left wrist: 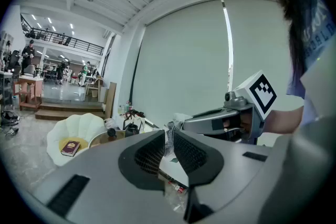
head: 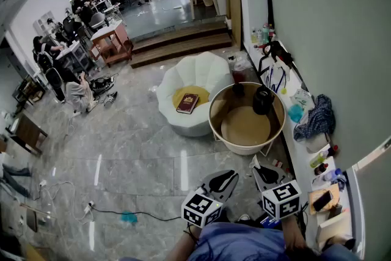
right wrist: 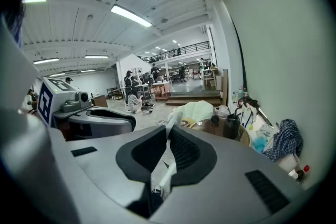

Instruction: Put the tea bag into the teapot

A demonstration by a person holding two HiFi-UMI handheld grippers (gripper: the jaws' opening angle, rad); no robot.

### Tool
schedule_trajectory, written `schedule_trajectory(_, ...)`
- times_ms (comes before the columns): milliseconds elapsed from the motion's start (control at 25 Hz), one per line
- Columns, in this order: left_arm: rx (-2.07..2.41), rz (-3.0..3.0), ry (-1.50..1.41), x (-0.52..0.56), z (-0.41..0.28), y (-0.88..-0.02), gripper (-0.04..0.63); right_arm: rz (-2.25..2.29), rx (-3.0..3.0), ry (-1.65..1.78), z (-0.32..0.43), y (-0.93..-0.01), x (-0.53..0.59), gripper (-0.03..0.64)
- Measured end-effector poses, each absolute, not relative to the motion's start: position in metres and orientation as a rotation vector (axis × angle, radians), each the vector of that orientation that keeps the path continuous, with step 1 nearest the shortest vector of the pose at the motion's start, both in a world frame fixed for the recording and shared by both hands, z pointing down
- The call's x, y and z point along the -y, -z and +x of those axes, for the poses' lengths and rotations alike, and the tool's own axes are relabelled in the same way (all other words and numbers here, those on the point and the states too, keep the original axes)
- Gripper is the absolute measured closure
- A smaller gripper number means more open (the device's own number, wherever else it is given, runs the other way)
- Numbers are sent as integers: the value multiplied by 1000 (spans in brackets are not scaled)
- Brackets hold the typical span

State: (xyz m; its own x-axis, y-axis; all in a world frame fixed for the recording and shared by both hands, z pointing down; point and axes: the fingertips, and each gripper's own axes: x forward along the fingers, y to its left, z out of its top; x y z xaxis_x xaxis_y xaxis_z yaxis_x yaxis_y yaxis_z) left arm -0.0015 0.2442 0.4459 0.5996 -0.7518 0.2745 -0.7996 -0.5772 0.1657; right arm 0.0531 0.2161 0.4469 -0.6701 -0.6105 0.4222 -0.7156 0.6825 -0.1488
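Observation:
The black teapot stands at the far right of a round wooden tray table; it also shows in the right gripper view as the teapot. My right gripper is held low, close to my body and short of the table, shut on a thin white tea bag. The bag sticks out past the pads as a small white tea bag tip. My left gripper hangs beside it on the left. Its jaws are together with nothing between them.
A white shell-shaped seat with a red book stands left of the table. A shelf along the right wall carries a blue plaid cloth, bottles and small items. A cable lies on the marble floor. Several people sit far left.

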Motion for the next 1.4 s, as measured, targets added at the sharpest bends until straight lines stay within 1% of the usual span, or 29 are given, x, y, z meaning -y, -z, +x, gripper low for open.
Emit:
schedule_trajectory(320,1245,2570,-261,-243,13,-446,546,1070,2552,-401,69,-445,-218,581)
schedule_trajectory(560,1220,2566,-292,-239,29,-455,546,1105,2529,-427,94,-456,-215,582)
schedule_trajectory(800,1192,2572,-331,-231,37,-454,546,1111,2522,-460,102,-460,-206,581)
schedule_trajectory(1160,1136,2598,-367,-202,49,-457,546,1154,2499,-512,110,-470,-168,581)
schedule_trajectory(1400,1122,2616,-396,-159,31,-470,546,1167,2479,-537,96,-483,-124,581)
